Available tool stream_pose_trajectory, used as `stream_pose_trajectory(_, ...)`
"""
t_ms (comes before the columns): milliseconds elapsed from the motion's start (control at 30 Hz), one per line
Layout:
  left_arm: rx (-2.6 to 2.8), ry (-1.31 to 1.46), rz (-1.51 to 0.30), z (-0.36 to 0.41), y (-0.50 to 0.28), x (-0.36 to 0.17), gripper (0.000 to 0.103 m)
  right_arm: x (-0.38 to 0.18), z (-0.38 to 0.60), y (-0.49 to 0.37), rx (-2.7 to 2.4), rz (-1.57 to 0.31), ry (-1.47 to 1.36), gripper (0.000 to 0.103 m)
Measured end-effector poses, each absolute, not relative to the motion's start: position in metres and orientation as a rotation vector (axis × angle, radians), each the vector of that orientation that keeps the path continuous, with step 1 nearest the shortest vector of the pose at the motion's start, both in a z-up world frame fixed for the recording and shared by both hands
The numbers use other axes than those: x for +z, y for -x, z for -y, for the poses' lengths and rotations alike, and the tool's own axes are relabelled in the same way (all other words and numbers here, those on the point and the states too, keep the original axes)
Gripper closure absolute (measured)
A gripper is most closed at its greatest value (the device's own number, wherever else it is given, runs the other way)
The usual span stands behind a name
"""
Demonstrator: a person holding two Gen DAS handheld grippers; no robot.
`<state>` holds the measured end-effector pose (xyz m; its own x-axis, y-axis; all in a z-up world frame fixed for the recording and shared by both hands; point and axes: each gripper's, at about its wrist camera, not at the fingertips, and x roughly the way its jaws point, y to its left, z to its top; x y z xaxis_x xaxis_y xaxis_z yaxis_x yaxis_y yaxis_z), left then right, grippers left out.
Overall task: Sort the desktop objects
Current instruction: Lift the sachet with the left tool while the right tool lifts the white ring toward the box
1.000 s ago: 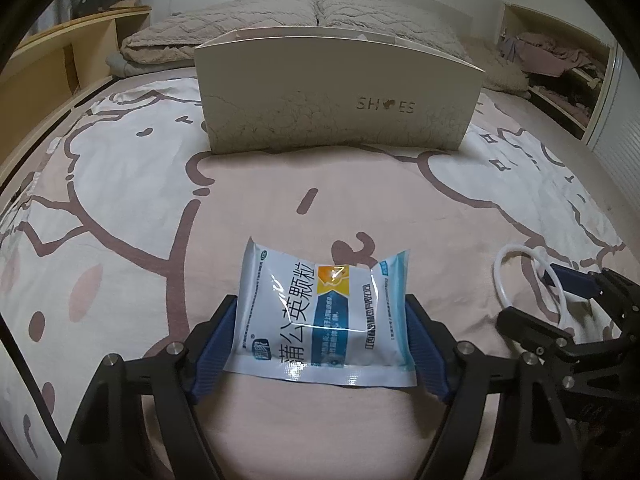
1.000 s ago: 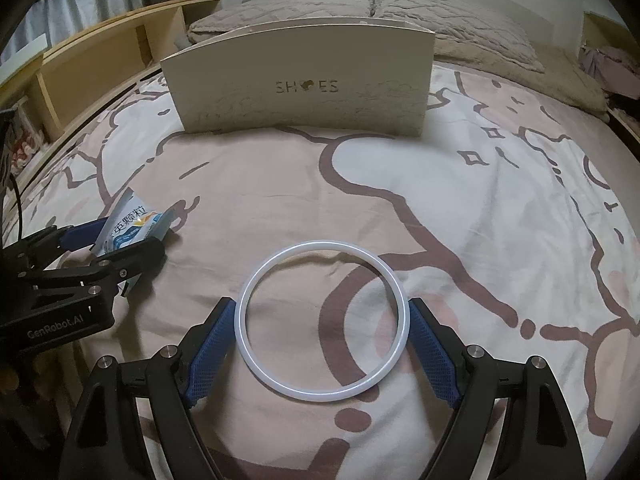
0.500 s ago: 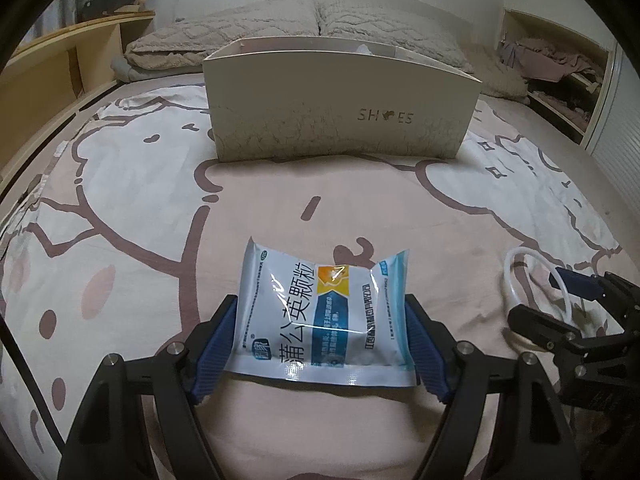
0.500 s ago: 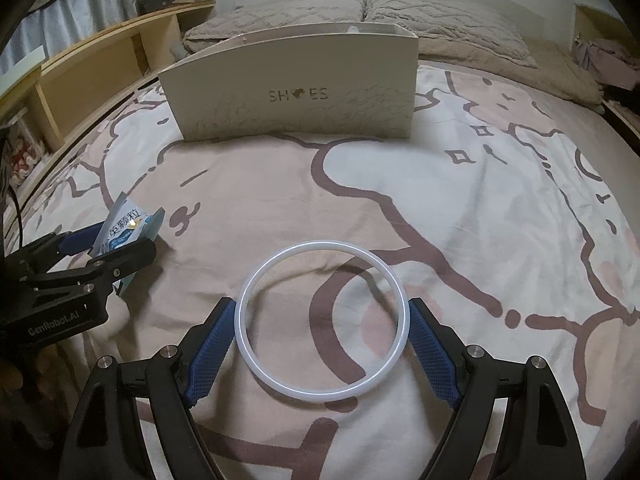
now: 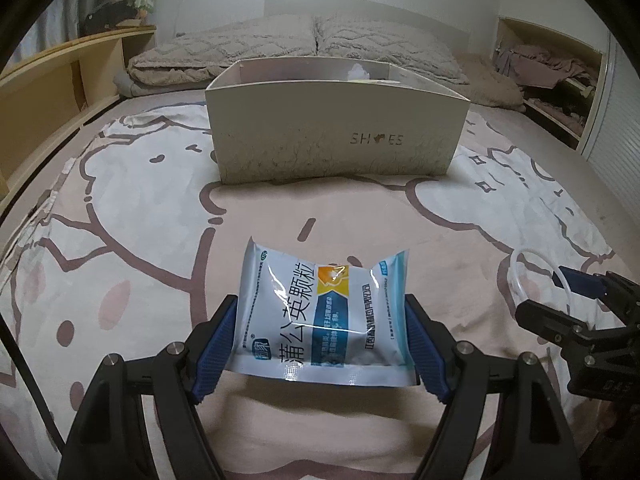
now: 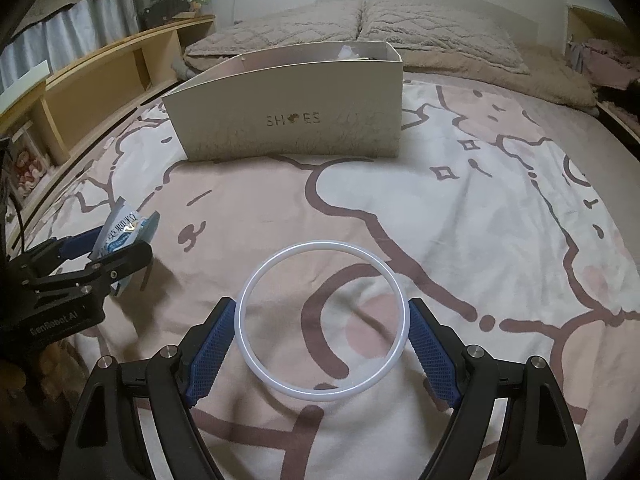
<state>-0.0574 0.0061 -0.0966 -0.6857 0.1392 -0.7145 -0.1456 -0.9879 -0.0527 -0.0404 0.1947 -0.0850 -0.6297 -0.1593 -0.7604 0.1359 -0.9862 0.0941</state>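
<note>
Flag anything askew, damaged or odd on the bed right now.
Nothing looks damaged or spilled. The blue-and-white sachet is gripped flat in the left hand-held gripper, the white plastic ring in the right hand-held gripper. The open cream cardboard shoe box stands upright, something white peeking inside.

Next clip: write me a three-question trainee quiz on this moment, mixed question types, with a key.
1. True or false: the left gripper holds a white and blue foil sachet with Chinese print.
2. What is clamped between the blue pads of the right gripper?
A. a black cable
B. a translucent white plastic ring
C. a pillow
3. Fill in: the cream cardboard box on the cartoon-print bedsheet reads "____".

Key: 1 true; 2 B; 3 SHOES
</note>
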Motion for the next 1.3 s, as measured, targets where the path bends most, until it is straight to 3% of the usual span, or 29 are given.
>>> stream_pose_trajectory(667,2.792,1.089,-0.050,-0.005,0.061,-0.069,0.024,-0.051,-0.205,0.043,-2.719,0.070,-1.156,0.018)
stream_pose_trajectory(1300,2.860,1.000,0.019,0.013,0.139,-0.016,0.024,-0.009,-0.214,0.109,-2.704,0.101,-1.008,0.018)
